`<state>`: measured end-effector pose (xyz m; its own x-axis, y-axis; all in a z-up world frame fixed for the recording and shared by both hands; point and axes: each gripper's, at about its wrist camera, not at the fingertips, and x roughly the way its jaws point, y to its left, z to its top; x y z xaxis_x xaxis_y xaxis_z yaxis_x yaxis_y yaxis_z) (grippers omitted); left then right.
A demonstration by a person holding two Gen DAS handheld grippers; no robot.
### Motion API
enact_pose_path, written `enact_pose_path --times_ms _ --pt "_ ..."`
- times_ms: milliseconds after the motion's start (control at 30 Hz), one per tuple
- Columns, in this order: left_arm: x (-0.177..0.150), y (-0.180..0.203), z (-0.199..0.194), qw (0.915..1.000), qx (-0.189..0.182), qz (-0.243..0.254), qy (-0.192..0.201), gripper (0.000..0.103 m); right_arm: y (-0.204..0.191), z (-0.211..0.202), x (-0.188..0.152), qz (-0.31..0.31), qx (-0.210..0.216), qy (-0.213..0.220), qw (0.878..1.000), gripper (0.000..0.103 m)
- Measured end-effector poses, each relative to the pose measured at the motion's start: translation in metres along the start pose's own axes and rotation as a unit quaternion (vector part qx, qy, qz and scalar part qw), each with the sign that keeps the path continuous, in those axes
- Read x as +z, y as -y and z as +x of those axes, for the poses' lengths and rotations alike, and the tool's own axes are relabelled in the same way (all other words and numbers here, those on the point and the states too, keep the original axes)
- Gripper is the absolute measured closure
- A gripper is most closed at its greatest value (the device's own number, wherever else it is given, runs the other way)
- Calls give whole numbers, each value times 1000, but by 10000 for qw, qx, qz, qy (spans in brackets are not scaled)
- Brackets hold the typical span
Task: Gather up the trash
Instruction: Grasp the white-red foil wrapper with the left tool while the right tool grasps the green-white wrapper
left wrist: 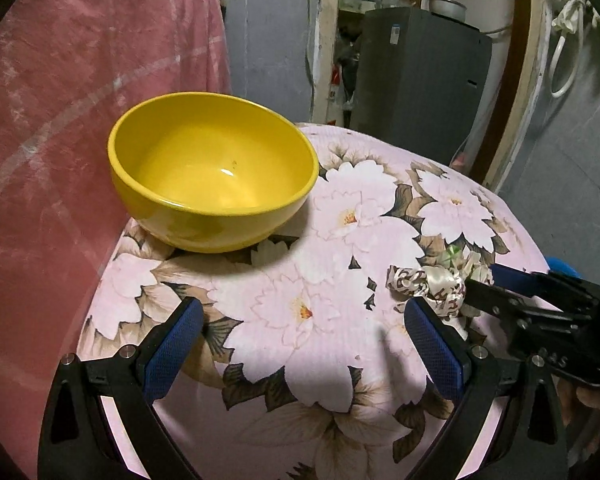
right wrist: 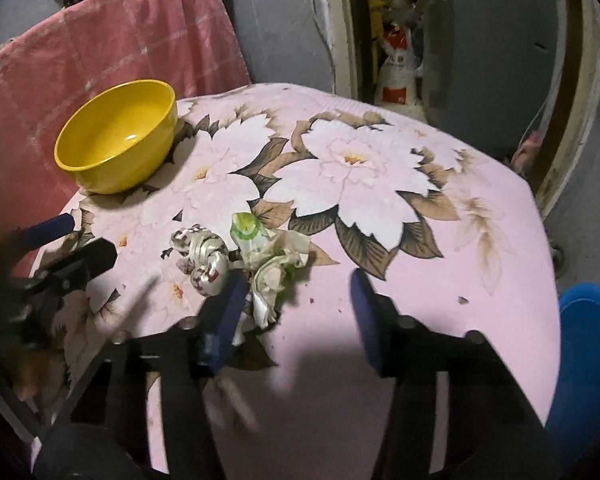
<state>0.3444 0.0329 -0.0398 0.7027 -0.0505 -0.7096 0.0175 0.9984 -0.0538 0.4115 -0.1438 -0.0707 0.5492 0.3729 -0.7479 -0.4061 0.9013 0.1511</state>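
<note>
Left of everything stands the yellow bowl (right wrist: 116,138), empty, on the floral worktop (right wrist: 440,280) by the pink cloth (right wrist: 100,40). Right of the bowl and nearer the camera, the left gripper (left wrist: 302,338) hovers with jaws wide apart, holding nothing. Further right of the bowl lie the crumpled wrappers (right wrist: 240,264), bunched together on the worktop. The right gripper (right wrist: 296,306) is at them with jaws spread wide; its left finger touches the pile, nothing gripped. By my reading, no trash is collected yet; all picking remains.
</note>
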Motion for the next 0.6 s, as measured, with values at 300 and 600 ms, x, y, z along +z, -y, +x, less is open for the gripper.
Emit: enact_pose_path --times_ms 300,600 --pt "3 8 13 9997 -169 58 -174 5 2 12 6 25 210 -137 9997 66" --pt "5 34 26 9960 -673 478 -354 5 24 6 3 365 266 -48 9990 67"
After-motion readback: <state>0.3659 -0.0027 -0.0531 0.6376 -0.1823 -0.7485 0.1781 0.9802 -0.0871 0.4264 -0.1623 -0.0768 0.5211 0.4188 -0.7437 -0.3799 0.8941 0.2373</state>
